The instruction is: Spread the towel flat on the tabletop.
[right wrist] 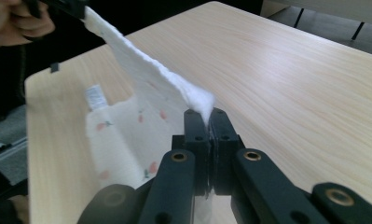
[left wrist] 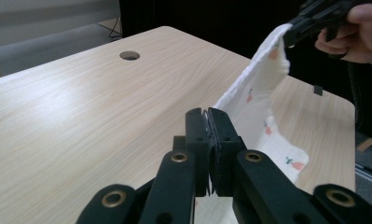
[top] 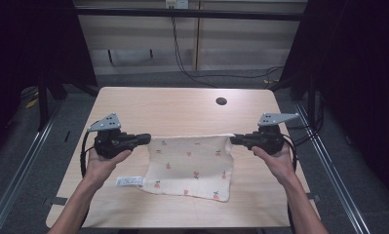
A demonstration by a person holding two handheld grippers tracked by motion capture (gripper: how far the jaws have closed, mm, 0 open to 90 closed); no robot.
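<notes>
The cream cloth (top: 192, 165) printed with small red fruit looks light, soft and limp, so it will likely sag wherever it is unsupported and is best taken by its corners or hemmed edge. The left tool (top: 145, 139) and the right tool (top: 235, 141) are each clamped tight on one far corner, so the upper edge stretches between them above the table (top: 182, 105). The rest drapes down toward the person, its near edge and white label (top: 129, 181) lying on the wood.

Our workroom, dim at the edges

We see a pale wooden table (top: 182, 105) with a cable hole (top: 221, 101), black curtains (top: 358, 63), grey floor (top: 148, 78), trailing cables (top: 192, 73).
</notes>
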